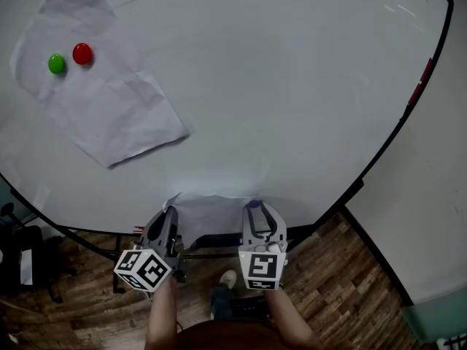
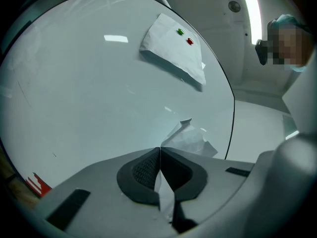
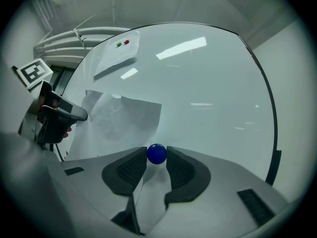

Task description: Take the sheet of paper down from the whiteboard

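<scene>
A creased white sheet (image 1: 211, 208) lies against the bottom of the whiteboard (image 1: 292, 86), just ahead of both grippers. My left gripper (image 1: 169, 211) is shut on that sheet's left edge; in the left gripper view the paper (image 2: 190, 138) runs out from between the closed pads (image 2: 143, 170). My right gripper (image 1: 255, 206) is shut on a round blue magnet (image 3: 157, 153) that sits on the same sheet (image 3: 124, 115). A second crumpled sheet (image 1: 109, 100) hangs at the board's upper left under a green magnet (image 1: 56, 63) and a red magnet (image 1: 82, 53).
The board's black frame (image 1: 394, 133) curves down the right side, with a red object (image 1: 419, 86) clipped on it. A pale wall (image 1: 438, 195) stands to the right. Wooden floor (image 1: 336, 283) and a dark chair (image 1: 22, 246) lie below. A person (image 2: 287, 38) stands beyond the board.
</scene>
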`<move>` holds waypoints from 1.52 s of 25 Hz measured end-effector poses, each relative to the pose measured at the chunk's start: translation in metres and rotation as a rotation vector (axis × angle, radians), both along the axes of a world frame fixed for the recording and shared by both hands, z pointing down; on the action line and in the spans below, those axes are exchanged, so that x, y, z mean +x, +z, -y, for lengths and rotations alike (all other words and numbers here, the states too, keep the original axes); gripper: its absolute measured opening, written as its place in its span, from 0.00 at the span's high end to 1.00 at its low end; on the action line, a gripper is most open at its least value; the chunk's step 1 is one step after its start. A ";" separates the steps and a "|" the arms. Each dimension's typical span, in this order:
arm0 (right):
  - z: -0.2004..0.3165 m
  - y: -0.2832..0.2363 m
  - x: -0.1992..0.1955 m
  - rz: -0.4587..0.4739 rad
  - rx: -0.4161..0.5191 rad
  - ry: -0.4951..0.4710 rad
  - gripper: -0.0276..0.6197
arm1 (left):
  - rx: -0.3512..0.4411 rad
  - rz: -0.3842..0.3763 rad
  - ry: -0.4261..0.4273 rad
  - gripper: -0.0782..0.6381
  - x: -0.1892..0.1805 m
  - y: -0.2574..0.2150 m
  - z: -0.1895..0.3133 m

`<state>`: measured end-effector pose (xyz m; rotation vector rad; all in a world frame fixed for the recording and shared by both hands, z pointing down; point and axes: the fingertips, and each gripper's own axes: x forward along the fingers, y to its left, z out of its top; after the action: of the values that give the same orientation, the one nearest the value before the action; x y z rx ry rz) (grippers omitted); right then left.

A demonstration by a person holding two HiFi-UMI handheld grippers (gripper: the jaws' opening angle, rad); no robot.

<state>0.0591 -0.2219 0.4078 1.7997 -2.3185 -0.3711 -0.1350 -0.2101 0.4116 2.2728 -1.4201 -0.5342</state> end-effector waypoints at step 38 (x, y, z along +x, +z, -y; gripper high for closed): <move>0.001 0.006 0.003 -0.004 -0.015 0.009 0.75 | 0.001 -0.019 -0.032 0.86 -0.018 -0.001 0.003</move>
<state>0.0618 -0.2226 0.4143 1.8003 -2.3032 -0.3550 -0.1527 -0.2130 0.4108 2.2429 -1.4501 -0.5645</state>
